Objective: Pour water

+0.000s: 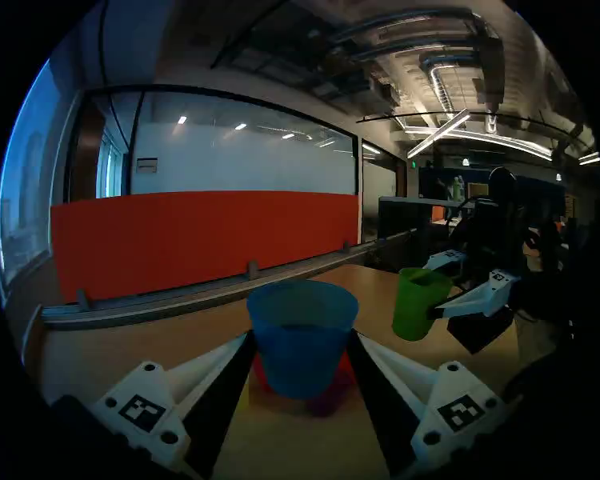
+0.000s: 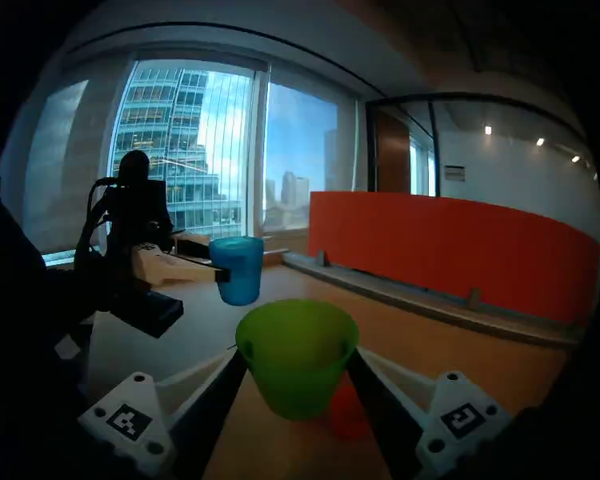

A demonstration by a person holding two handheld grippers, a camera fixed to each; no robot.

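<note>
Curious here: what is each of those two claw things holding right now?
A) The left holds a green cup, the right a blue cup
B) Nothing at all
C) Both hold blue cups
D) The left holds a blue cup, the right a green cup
D: in the left gripper view the blue cup sits pinched between the left gripper fingers, and in the right gripper view the green cup sits between the right gripper fingers.

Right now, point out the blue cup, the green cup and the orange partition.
blue cup [image 1: 302, 344], left gripper view, front wall.
green cup [image 2: 298, 364], right gripper view, front wall.
orange partition [image 1: 204, 240], left gripper view, panel middle.
</note>
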